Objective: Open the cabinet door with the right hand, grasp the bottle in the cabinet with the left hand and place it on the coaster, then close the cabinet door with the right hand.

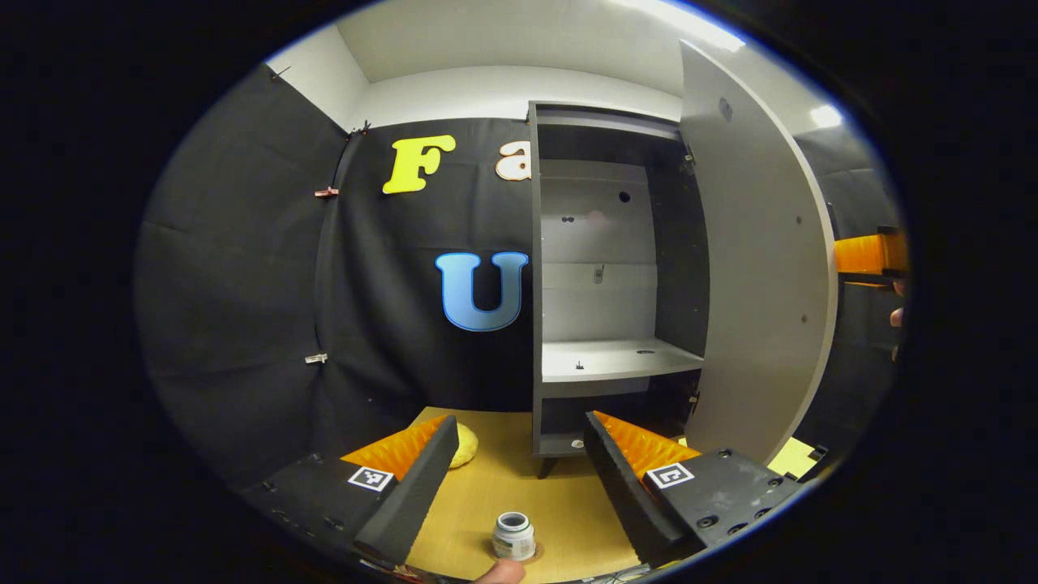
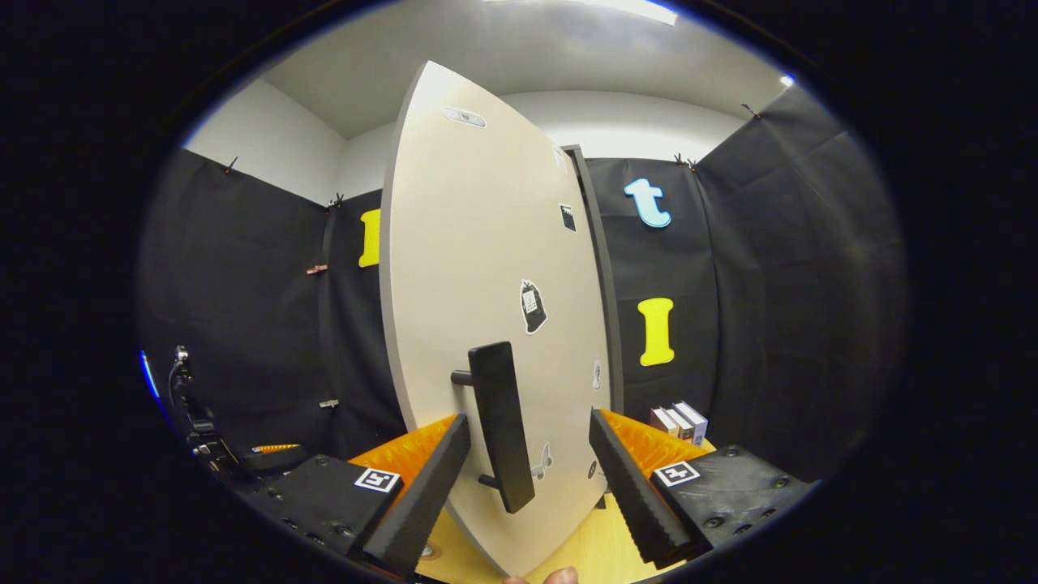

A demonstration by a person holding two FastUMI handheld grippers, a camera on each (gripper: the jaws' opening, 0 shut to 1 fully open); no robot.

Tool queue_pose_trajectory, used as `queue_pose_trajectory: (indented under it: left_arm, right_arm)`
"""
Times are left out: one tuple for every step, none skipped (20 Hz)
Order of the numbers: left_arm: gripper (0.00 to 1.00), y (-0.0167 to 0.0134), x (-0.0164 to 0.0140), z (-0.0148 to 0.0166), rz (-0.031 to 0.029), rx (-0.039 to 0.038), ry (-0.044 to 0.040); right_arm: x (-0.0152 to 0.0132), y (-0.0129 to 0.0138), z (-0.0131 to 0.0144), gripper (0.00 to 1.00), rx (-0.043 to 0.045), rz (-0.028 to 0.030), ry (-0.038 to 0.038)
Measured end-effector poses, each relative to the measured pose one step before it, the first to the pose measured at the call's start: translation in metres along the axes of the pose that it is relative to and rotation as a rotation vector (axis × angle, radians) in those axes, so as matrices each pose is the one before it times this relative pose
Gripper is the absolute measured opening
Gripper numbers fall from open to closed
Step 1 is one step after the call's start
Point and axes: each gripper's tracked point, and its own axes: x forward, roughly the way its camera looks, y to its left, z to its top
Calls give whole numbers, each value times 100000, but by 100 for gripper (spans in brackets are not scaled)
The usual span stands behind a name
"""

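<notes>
The bottle [image 1: 513,535] stands on the coaster [image 1: 531,555] near the bench's [image 1: 559,503] front edge, between the spread left hand-held gripper [image 1: 515,478]. The cabinet door [image 2: 486,308] is open; the right hand-held gripper [image 2: 527,478], spread, straddles its handle [image 2: 500,422]. Closing remains: likely pinch the handle and swing it shut.

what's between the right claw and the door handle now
Nothing visible. In the right gripper view the right claw is open, and the black handle on the cabinet door stands in the gap between its fingers, touching neither. The door hangs open; the bottle is out on the table.
</notes>
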Motion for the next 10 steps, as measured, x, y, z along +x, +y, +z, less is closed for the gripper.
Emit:
queue_pose_trajectory:
  left_arm:
    - [98, 172, -131, 83, 517, 113, 76]
    - [99, 177, -124, -43, 620, -37, -47]
    - [97, 96, -72, 71, 318, -124, -128]
    - [97, 35, -74, -40, 255, -115, -217]
    - [97, 86, -115, -4, 476, 40, 50]
    - [98, 154, -145, -178, 482, 130, 35]
    - [98, 33, 16, -84, 146, 144, 258]
    - [98, -39, -81, -278, 101, 227, 674]
    - [97, 11, -7, -83, 114, 278, 432]
    - [98, 22, -19, 21, 105, 212, 176]
  right_arm:
    - [365, 696, -90, 98, 1314, 1382, 116]
    - [521, 537, -162, 98, 1009, 1039, 166]
    - [404, 481, -202, 98, 674, 963, 118]
    - [600, 514, -132, 98, 714, 937, -84]
    - [599, 600, -190, 98, 501, 1000, 336]
    - [490, 568, -370, 98, 581, 1326, 380]
    - [460, 566, -367, 98, 296, 1124, 578]
    - [824, 1030, -597, 98, -164, 1933, 891]
    - [643, 868, -539, 98, -678, 2035, 1066]
    - [853, 778, -595, 98, -909, 2059, 1469]
